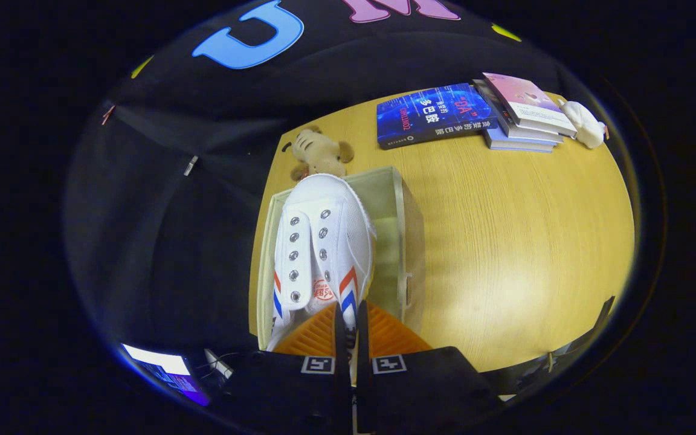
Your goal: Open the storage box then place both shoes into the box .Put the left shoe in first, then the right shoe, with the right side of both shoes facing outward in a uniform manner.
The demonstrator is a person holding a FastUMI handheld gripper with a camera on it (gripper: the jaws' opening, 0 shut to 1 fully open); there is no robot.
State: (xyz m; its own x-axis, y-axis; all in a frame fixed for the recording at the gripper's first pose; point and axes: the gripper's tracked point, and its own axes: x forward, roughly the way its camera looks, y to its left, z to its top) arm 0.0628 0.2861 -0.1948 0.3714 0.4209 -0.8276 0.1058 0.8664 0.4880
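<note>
A white canvas shoe (322, 248) with red and blue side stripes hangs toe-forward over the open translucent storage box (399, 208). My gripper (351, 329) is shut on the shoe, its two fingers pinching the side wall by the heel opening. The orange insole (384, 335) shows on both sides of the fingers. The box stands near the left edge of the wooden table (505, 254), and the shoe covers its left half. The right half of the box interior looks bare.
A small plush toy (321, 154) lies just beyond the box. Farther back lie a blue book (432, 115), a stack of books (526, 115) and a white plush object (583, 124). Black cloth hangs left of the table.
</note>
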